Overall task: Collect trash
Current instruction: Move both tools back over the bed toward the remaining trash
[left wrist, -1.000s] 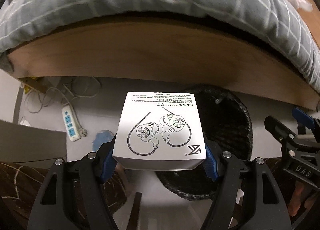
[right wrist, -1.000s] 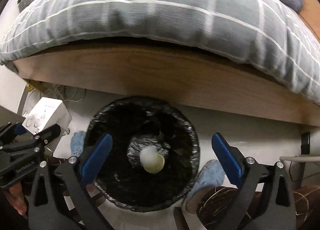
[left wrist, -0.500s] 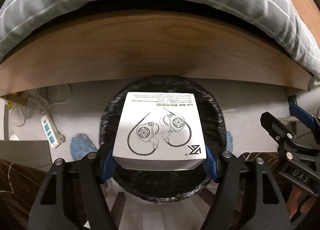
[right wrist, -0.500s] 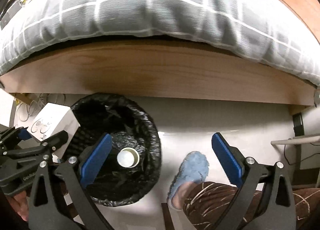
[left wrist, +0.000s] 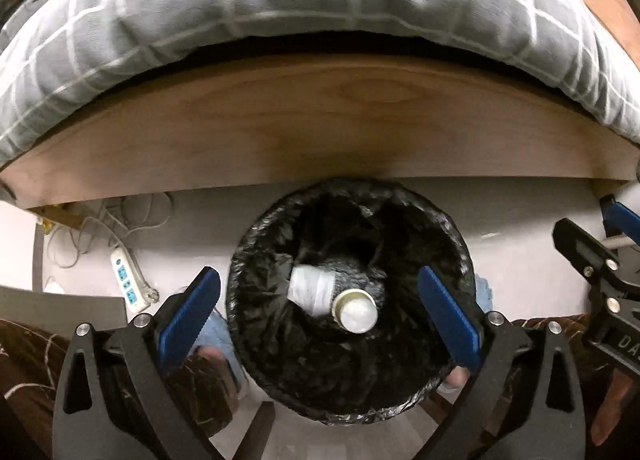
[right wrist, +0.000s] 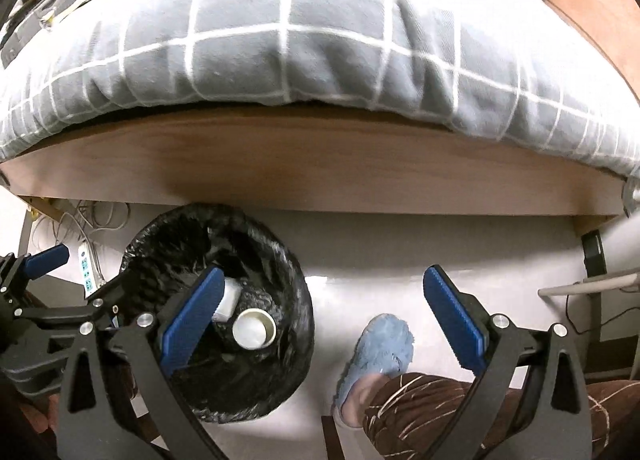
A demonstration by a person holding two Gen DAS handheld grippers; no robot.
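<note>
A round bin lined with a black bag [left wrist: 400, 384] stands on the floor against the wooden bed frame. Inside it lie a white earphone box [left wrist: 310, 290] and a paper cup [left wrist: 356, 312]. My left gripper [left wrist: 320, 320] is open and empty, straight above the bin. In the right wrist view the bin [right wrist: 256, 392] is at lower left, with the box [right wrist: 230, 298] and cup [right wrist: 254, 330] in it. My right gripper [right wrist: 320, 324] is open and empty, over the floor to the right of the bin.
The wooden bed frame [left wrist: 320, 132] with a grey checked duvet [left wrist: 280, 0] fills the top. A power strip and cables [left wrist: 128, 278] lie on the floor at left. The person's blue slipper [right wrist: 382, 352] and leg are beside the bin.
My left gripper opened and the white earphone box dropped into the bin. The right gripper has drifted right, away from the bin.
</note>
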